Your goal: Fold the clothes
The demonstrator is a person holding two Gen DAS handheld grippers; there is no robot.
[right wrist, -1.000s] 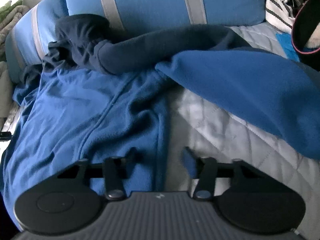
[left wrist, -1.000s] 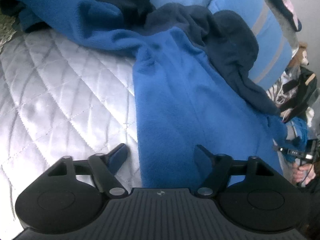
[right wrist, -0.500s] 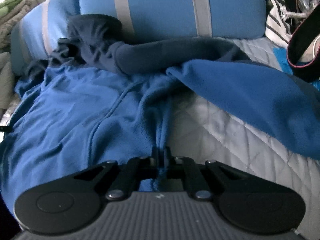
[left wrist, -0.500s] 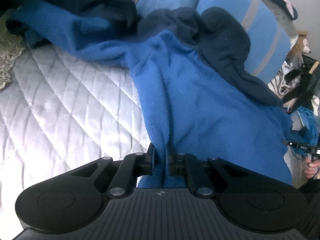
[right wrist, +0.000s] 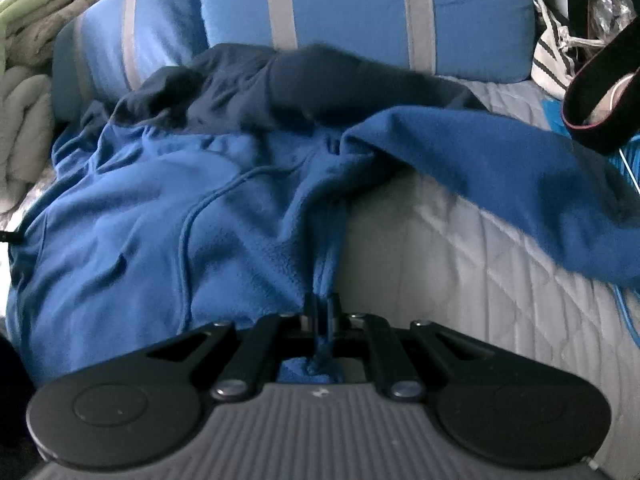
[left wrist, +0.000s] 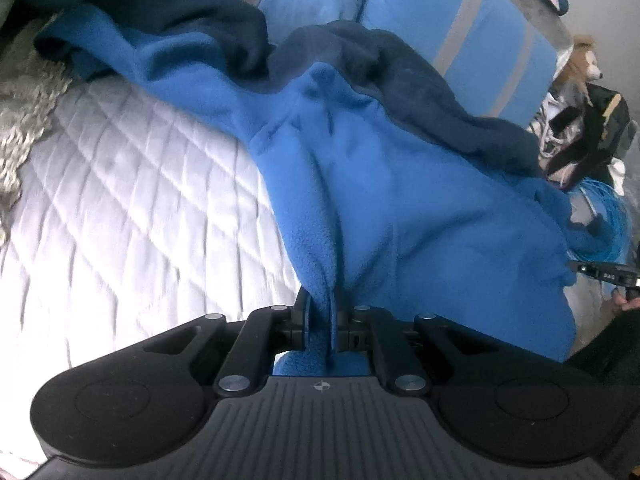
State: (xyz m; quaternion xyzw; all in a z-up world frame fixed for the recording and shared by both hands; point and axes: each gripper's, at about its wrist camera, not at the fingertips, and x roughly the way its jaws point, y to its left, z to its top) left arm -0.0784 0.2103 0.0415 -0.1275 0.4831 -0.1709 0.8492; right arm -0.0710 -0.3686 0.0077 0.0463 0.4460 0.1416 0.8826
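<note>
The blue fleece garment (left wrist: 420,208) lies spread over the quilted white bed (left wrist: 132,208), its dark navy part (left wrist: 432,92) bunched at the end nearest the blue pillows with grey stripes (left wrist: 472,28). One blue sleeve (right wrist: 520,176) trails off to the side across the quilt in the right wrist view. The left claw (left wrist: 323,320) is clamped on a gathered ridge of the fleece's edge — the fabric is pinched tight between its pads and pulled into a taut fold running away toward the pillows. The right claw (right wrist: 320,316) grips another pinch of the same garment's edge in the same way, with the cloth bunching out behind its pads. Beside the pillows, a striped bag (right wrist: 560,52) sits at the bed's far corner, and folded green and grey blankets (right wrist: 28,40) are stacked at the pillows' other side.
</note>
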